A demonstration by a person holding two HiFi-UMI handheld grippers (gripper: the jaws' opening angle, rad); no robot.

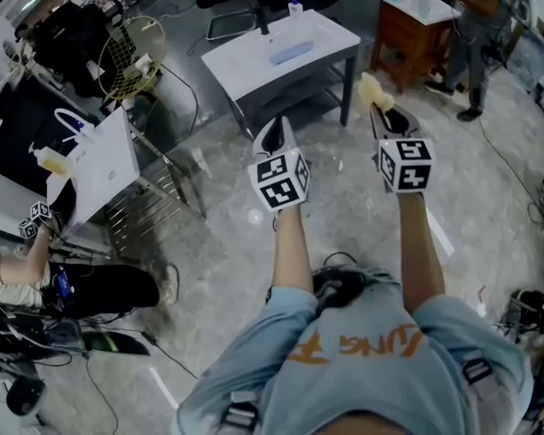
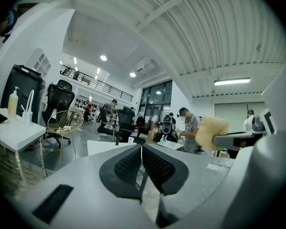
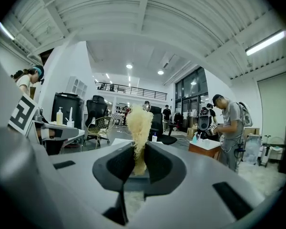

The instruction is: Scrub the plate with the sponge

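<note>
Pale-yellow fibrous sponge (image 3: 139,123) clamped in right gripper (image 3: 138,151), held in the air; left gripper (image 2: 142,149) closed, empty. Scrubbing apparently not begun: white table (image 1: 249,66) with bluish flat item (image 1: 290,53), possibly the plate, lies well apart.

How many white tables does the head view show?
2: a far table at top centre, and a left table near the left edge. Others may be hidden.
</note>
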